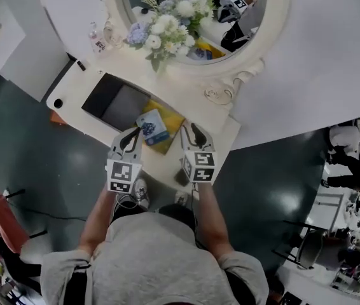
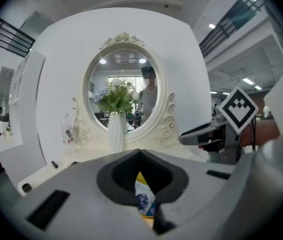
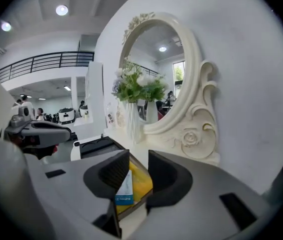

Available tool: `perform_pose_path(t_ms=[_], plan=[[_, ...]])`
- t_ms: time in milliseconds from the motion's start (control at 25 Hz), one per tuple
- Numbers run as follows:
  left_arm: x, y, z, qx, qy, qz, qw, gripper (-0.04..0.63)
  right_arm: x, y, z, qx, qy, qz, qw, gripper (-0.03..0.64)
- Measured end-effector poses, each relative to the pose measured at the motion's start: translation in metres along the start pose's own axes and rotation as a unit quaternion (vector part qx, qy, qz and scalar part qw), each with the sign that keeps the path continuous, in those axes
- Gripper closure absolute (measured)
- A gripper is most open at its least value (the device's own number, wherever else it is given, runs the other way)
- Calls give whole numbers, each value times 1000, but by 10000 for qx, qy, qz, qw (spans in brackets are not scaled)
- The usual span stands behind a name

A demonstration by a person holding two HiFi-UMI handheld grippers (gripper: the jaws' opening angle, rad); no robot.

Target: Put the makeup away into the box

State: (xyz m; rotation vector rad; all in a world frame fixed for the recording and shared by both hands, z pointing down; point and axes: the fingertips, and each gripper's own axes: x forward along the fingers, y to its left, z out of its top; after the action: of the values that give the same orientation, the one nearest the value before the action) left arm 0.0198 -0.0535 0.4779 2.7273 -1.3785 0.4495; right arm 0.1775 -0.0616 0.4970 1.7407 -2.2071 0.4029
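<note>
A blue and white makeup package (image 1: 153, 128) lies in a shallow yellow box (image 1: 172, 134) on the white vanity table (image 1: 72, 88). My left gripper (image 1: 135, 133) hovers just short of the package, jaws shut and empty. The right gripper (image 1: 190, 129) hangs beside the box's right end, open, with nothing between its pads. In the left gripper view the package (image 2: 144, 199) and box (image 2: 140, 177) show below the left gripper (image 2: 140, 154). The right gripper view shows the package (image 3: 125, 186) and box (image 3: 141, 180) through the right gripper (image 3: 138, 160) and its gap.
A dark flat tray (image 1: 114, 100) lies left of the yellow box. Behind stand an oval mirror (image 1: 266, 40), a white vase of flowers (image 1: 170, 18) and a small bottle (image 1: 96, 40). The table's front edge runs just under both grippers, with grey floor (image 1: 27, 145) below.
</note>
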Motion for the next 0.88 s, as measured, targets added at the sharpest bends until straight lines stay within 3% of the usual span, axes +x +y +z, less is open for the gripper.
perform_pose_path(t_ms=[240,440,680,880], plan=[[1,-32,21,269,-202,-575,9978,592,-59,-24,10,96,-419,-721,9965,569],[4,-63,30,457,-314,-1055,9929,592,-106,-38,1,212,-584,-1244,9903,591],[4,-99,35,611,-379,-1485,9863,592,-142,-43,-15,329,-599,-1532,9858,594],[4,-116,30,653,-301,-1626,9841,592,-149,-45,-31,408,-496,-1542,9860,592]])
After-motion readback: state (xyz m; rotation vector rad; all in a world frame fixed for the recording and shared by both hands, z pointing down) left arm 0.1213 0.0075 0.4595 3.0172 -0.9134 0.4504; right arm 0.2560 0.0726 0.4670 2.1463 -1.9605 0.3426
